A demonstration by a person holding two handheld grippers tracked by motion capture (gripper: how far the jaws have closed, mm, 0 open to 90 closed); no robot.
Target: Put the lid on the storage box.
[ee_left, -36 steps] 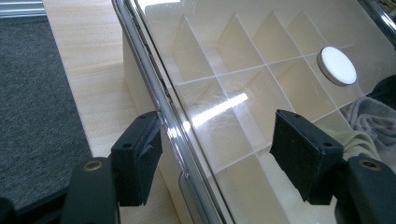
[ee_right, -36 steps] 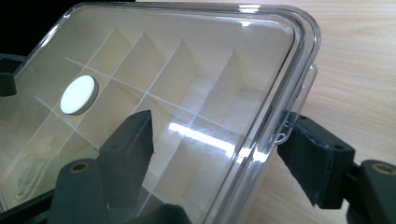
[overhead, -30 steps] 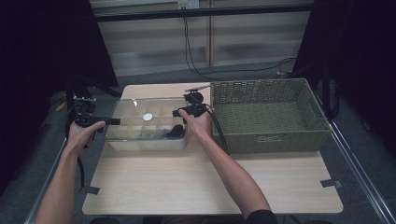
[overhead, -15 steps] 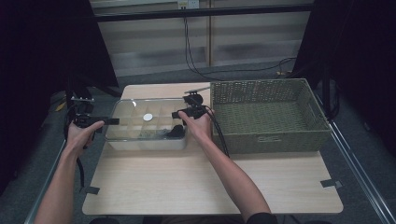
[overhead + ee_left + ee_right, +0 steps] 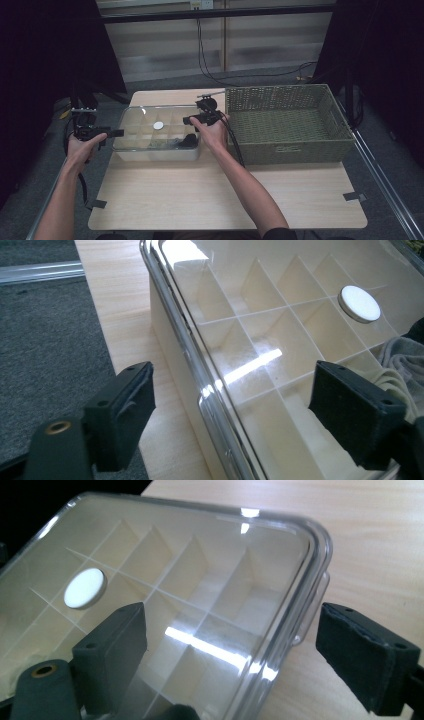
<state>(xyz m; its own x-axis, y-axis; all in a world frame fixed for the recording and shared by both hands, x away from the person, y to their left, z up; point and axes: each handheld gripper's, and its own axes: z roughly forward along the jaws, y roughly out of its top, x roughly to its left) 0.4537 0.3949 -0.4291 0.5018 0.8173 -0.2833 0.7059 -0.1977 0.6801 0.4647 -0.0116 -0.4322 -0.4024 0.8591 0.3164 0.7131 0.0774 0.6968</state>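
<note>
1. Clearly, the clear-lidded divider box [image 5: 156, 133] sits on the wooden surface [image 5: 225, 195], just left of the green woven basket [image 5: 287, 122], with its transparent lid [image 5: 280, 315] closed over the cream compartments.
2. On that lid lies a round white disc [image 5: 358, 303], near the middle of the box in the high view.
3. Dark and grey cloth items [image 5: 186, 141] fill the compartments at the box's front right corner.
4. At the box's left end, the left tongs [image 5: 250, 415] straddle the lid's rim; their jaws have just been opening and stand well apart, pads clear of the plastic.
5. At the right end, the right tongs [image 5: 230, 655] straddle the lid's rounded corner; their jaws have also just been opening, wide apart, neither pad pressing on the lid.
</note>
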